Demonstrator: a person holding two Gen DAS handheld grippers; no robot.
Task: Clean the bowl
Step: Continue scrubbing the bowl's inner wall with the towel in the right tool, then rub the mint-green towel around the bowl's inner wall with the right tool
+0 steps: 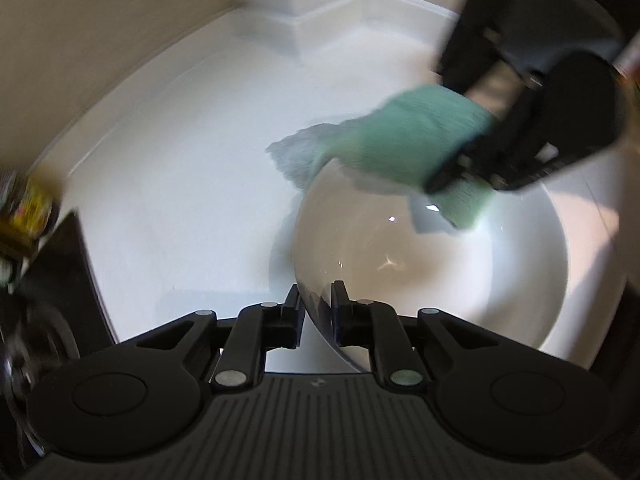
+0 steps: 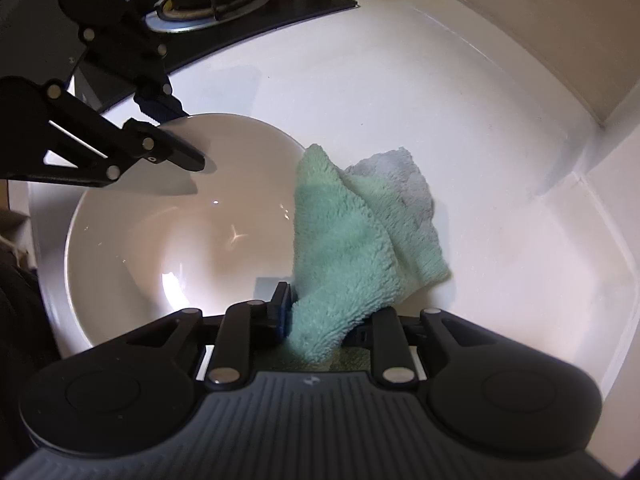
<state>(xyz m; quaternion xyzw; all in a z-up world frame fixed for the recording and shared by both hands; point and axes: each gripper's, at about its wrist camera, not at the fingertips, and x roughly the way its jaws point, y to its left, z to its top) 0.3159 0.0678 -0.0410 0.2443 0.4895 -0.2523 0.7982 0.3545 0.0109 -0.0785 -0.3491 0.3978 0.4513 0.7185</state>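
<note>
While the left gripper (image 1: 315,304) pinches one bowl's (image 1: 460,272) rim, the right gripper (image 2: 326,320) clamps one cloth (image 2: 344,240)

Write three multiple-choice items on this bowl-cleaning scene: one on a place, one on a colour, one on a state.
1. Where does the left gripper grip the bowl?
A. its rim
B. its base
C. nowhere

2. What colour is the cloth's main face?
A. red
B. mint green
C. black

3. The right gripper is:
A. open and empty
B. shut on the cloth
C. out of view

Answers:
1 A: its fingers straddle the rim.
2 B: green pile, with a grey reverse.
3 B: cloth bunched between its fingers.
</note>
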